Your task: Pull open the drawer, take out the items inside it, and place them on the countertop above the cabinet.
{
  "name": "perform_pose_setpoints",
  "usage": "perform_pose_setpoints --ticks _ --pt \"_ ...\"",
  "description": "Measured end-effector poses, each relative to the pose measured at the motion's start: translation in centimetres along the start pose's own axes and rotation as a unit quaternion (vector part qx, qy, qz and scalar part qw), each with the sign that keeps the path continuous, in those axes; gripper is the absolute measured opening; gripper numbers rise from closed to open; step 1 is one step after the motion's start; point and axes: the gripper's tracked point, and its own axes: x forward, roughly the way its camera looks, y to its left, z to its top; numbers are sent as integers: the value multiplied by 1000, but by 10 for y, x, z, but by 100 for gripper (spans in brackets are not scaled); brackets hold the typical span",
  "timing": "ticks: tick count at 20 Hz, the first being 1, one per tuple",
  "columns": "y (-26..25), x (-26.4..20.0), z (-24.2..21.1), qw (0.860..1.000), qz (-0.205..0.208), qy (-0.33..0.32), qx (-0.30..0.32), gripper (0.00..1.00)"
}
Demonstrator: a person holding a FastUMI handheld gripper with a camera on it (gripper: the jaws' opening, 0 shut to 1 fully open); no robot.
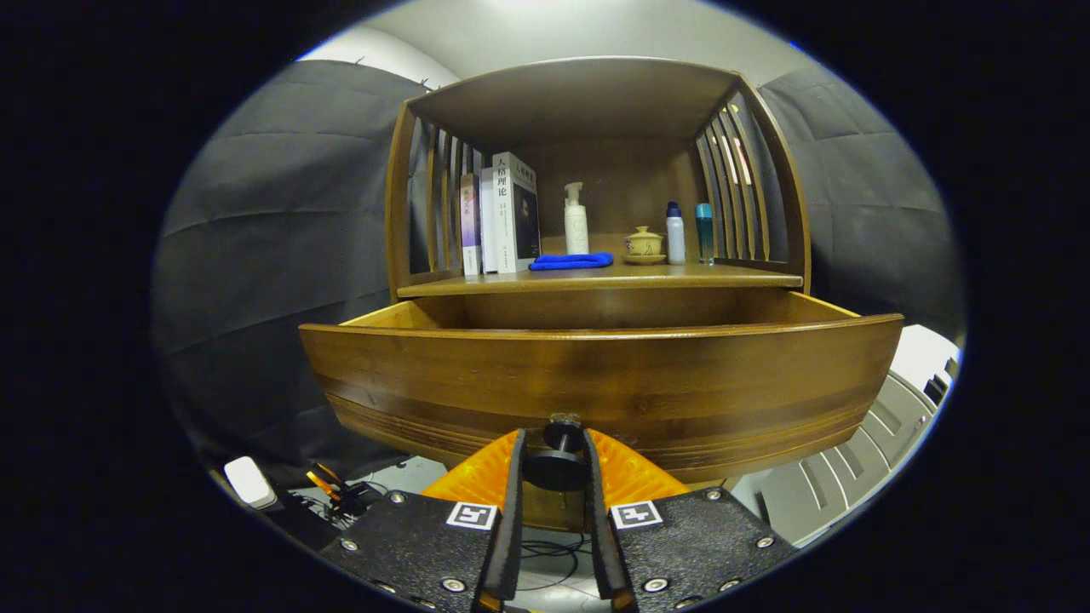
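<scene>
Gripping the knob (553, 460) from the gripper view: I have the gripper (553, 477) closed on it, both fingers pressing its sides, one left, one right. Knob stem runs straight fwd into the drawer (596, 383) front, so pull axis is straight back along the fingers. Drawer is wide, brown wood, already out from the cabinet (596, 111), below the countertop (596, 277). Drawer contents hidden behind the front panel; can't tell what's inside. Countertop carries books (507, 217), bottles, a blue cloth (570, 261).
</scene>
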Motion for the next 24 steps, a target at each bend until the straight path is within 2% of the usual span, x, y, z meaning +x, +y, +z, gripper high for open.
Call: perform_pose_setpoints --ticks 8,12,15,18,21,24 --pt "4 -11 -3 999 25 -18 -32 40" --pt "-3 -13 -15 998 34 -1 -61 71" --pt "-2 -19 2 996 48 -31 -61 94" --pt "-3 -31 38 993 60 -75 -70 94" --pt "9 -52 89 984 89 -138 -74 93" --pt "3 -52 106 987 82 -113 -80 93"
